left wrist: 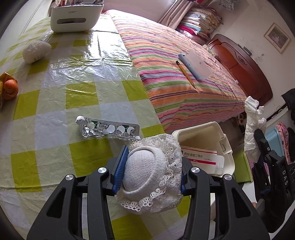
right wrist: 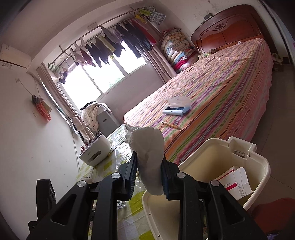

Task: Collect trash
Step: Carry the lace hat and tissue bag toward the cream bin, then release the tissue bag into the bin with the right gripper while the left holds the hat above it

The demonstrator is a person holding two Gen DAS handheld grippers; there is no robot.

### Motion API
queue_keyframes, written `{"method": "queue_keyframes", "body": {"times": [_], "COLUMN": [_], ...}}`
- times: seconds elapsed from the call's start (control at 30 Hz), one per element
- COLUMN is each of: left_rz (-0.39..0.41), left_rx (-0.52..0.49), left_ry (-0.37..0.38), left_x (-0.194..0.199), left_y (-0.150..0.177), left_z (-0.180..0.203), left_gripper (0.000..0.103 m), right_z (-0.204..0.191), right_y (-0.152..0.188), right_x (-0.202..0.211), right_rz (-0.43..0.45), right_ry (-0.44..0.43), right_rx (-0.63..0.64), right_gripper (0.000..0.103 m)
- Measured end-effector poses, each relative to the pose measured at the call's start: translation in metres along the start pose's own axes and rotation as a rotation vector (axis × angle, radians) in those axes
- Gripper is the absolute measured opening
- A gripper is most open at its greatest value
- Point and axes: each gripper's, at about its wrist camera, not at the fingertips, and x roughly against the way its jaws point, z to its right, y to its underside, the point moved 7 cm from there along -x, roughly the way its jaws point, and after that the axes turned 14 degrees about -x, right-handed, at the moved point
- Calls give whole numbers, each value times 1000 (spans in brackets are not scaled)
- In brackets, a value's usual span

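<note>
In the left wrist view my left gripper point(left wrist: 153, 158) is shut on a white knit cloth with a lace frill point(left wrist: 147, 171), held over the table's near edge. A crumpled silver blister pack point(left wrist: 107, 129) lies on the checked tablecloth just beyond it. A cream bin point(left wrist: 226, 147) stands beside the table with a red-and-white medicine box point(left wrist: 201, 157) inside. My right gripper point(right wrist: 149, 157) is shut on a crumpled white tissue point(right wrist: 147, 147), up beside the bin point(right wrist: 258, 166). From the left wrist view that gripper point(left wrist: 261, 140) and the tissue point(left wrist: 254, 125) show at the right.
On the table lie an orange point(left wrist: 10, 88), a white plush ball point(left wrist: 36, 50) and a white organiser box point(left wrist: 76, 15). The striped bed point(left wrist: 175, 64) beyond carries a pencil point(left wrist: 185, 73) and a pale case point(left wrist: 195, 64). A wooden headboard point(right wrist: 226, 27) stands behind.
</note>
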Motion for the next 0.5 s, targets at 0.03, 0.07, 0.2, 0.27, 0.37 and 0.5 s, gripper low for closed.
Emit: {"method": "queue_keyframes", "body": {"times": [0.03, 0.07, 0.2, 0.27, 0.37, 0.5], "left_rz": [-2, -6, -13, -16, -20, -30], "left_rx": [-7, -14, -50, -67, -81, -85], "left_ry": [4, 9, 22, 26, 32, 49], "left_x": [-1, -2, -4, -4, -6, -10], "left_y": [0, 0, 0, -1, -1, -4], "left_z": [4, 8, 23, 29, 34, 41], "left_gripper": [44, 44, 44, 44, 45, 45], "right_z": [3, 7, 17, 20, 28, 38], "right_y": [-2, -3, -11, -13, -17, -22], "right_x": [1, 3, 13, 18, 23, 28], "right_rz": [6, 19, 81, 99, 119, 148], "right_ry": [6, 16, 41, 43, 54, 69], "right_rx": [-13, -24, -49, -57, -83, -123], "right_gripper": [24, 24, 24, 24, 24, 27]}}
